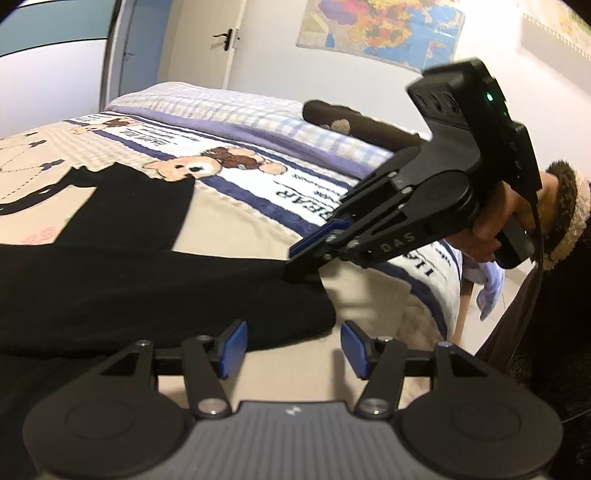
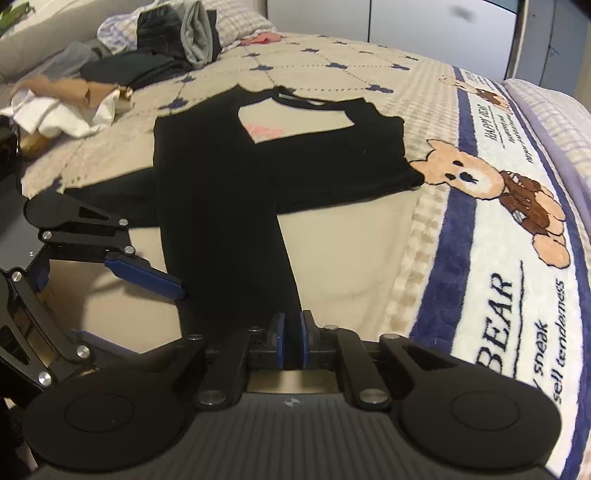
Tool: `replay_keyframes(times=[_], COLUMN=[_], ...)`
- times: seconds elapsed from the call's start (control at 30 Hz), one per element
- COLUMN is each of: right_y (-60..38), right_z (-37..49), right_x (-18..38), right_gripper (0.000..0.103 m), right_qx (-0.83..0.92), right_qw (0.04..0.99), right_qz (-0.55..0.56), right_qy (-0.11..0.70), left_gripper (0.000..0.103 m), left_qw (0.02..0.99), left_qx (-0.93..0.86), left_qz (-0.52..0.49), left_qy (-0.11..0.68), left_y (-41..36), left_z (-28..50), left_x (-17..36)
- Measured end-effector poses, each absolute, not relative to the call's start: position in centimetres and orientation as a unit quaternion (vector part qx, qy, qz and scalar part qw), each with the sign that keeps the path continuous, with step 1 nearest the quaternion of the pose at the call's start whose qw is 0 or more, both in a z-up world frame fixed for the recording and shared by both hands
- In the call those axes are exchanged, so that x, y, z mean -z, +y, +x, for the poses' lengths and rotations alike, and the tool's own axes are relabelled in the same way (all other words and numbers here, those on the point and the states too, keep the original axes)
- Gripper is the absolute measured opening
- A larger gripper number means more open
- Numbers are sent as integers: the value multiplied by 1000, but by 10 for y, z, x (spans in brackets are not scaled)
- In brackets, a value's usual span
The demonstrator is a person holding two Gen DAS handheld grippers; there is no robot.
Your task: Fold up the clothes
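A black garment (image 2: 236,177) lies spread flat on a bed (image 2: 369,236), over a beige blanket (image 1: 229,221) with blue cross marks, a navy-bordered white band and teddy-bear prints (image 2: 491,192). In the right wrist view the garment's wider part lies far from the camera, with a pale patch bearing pink marks showing near its top, and a long narrow strip of it runs toward the near edge, ending between the blue pads of the right claw (image 2: 291,339).

The right claw's pads stand only a narrow gap apart, with the end of the dark strip in that gap; whether the pads press on the cloth cannot be told. In the left wrist view the same claw (image 1: 301,264) comes down from the right, held by a hand (image 1: 498,221) in a fleece-cuffed sleeve, its tip at the garment's near right corner.

The left claw (image 1: 291,347) is apart, its blue pads well separated, with the rounded edge of the black cloth just beyond the left pad and bare blanket between them; it grips nothing. In the right wrist view it (image 2: 147,277) sits at the left, its blue pad touching or just beside the strip's left edge.

At the far left of the bed lies a heap of other clothes (image 2: 166,40) and white and brown items (image 2: 66,103). A map (image 1: 380,29) hangs on the far wall, beside a door (image 1: 207,40).
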State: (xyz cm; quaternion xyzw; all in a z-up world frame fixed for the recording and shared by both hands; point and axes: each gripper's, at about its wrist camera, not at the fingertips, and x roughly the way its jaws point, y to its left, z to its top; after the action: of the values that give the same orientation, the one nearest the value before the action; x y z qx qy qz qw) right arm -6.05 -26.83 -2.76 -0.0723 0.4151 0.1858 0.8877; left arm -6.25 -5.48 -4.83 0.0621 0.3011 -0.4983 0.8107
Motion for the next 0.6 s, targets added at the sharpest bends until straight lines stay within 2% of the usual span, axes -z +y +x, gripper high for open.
replay_keyframes(times=[0.03, 0.07, 0.2, 0.33, 0.6], right_y=[-269, -270, -273, -277, -279], right_z=[-63, -65, -69, -71, -76], right_x=[25, 23, 17, 13, 13], right_gripper=[27, 29, 30, 38, 40], right_qx=[-181, -176, -163, -143, -125], right_qw=[890, 892, 898, 903, 903], right_qz=[-74, -75, -68, -57, -43], right_qy=[412, 409, 403, 400, 408], left_gripper=[60, 60, 63, 65, 66], left_qw=[814, 817, 834, 851, 877], left_qx=[494, 489, 460, 424, 349], left_qz=[59, 56, 37, 19, 12], left_qy=[300, 300, 303, 310, 329], left_y=[-51, -46, -25, -3, 37], left_z=[-63, -63, -62, -59, -56], left_x=[47, 45, 39, 33, 24])
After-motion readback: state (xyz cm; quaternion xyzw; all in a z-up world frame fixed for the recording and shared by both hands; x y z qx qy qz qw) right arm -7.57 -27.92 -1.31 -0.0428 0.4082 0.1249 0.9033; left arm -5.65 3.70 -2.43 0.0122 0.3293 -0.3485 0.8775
